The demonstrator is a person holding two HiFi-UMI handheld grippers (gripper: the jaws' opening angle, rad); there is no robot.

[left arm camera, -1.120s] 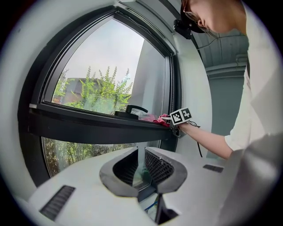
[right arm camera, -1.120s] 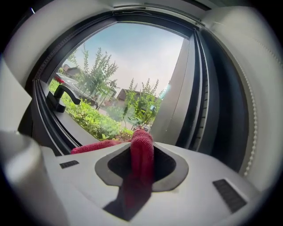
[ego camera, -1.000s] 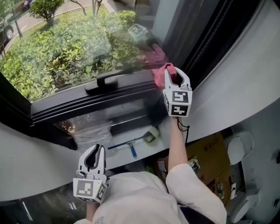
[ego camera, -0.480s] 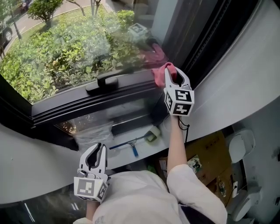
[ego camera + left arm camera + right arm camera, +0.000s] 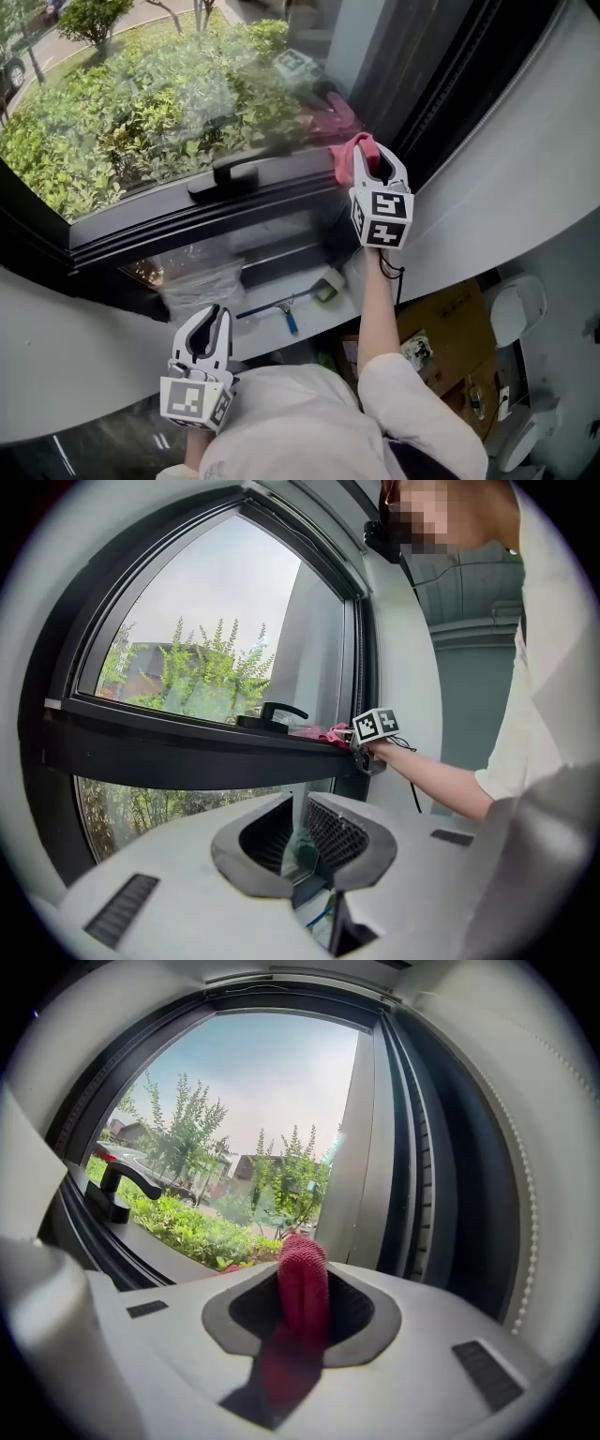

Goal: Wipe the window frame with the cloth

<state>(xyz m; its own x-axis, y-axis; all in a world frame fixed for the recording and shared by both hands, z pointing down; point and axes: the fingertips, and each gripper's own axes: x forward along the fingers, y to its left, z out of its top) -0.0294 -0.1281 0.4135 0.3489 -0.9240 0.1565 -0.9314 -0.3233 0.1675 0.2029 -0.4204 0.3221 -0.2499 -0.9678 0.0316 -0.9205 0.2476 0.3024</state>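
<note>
Right gripper [image 5: 368, 161]: jaws clamped on the red cloth [image 5: 345, 157], which lay pressed against the right end of the dark window frame [image 5: 169, 219], near the handle [image 5: 223, 175]. Left gripper [image 5: 208, 319]: jaws together on nothing, held low, well apart from the frame. Wiping judged under way; no view showed which stretches were clean, so the remainder was unclear.

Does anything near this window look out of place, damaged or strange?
Nothing looks damaged or spilled. The right gripper holds the cloth at the window frame, as one would expect. Only the ledge below is untidy: a squeegee and some crumpled plastic lie loose there.
</note>
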